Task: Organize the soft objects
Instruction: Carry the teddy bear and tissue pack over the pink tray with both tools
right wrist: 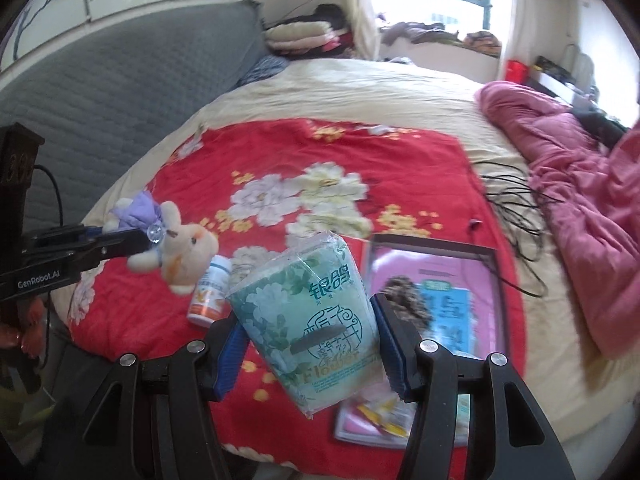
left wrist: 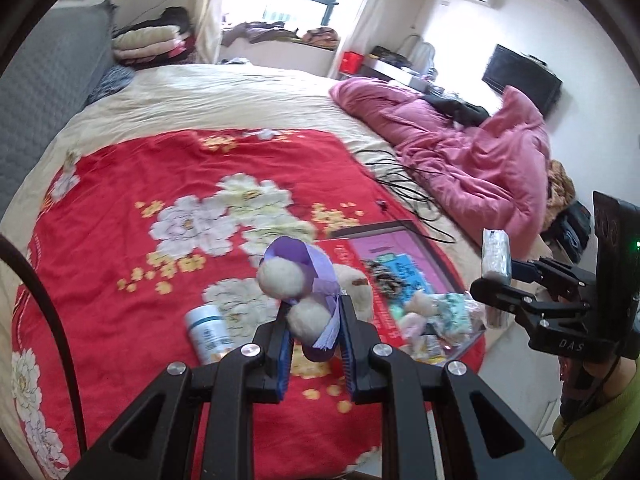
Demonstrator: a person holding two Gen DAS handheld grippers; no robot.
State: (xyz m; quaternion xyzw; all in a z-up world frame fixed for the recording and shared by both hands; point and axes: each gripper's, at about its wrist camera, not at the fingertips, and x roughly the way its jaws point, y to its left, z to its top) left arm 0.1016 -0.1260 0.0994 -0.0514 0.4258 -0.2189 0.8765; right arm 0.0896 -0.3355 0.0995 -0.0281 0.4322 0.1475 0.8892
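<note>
Red floral blanket [left wrist: 160, 184] on the bed is the ground above which a plush rabbit in a purple dress [left wrist: 298, 280] is held clamped in the left tool [left wrist: 314, 344], while a green tissue pack [right wrist: 308, 320] is clamped in the right tool [right wrist: 310, 344] beside it.

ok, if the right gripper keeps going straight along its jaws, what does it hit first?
Probably the red floral blanket on the bed, near the pink-framed tray. The right gripper already holds a tissue pack angled down over that spot. Depth is hard to judge, so the tray edge could come first.
</note>
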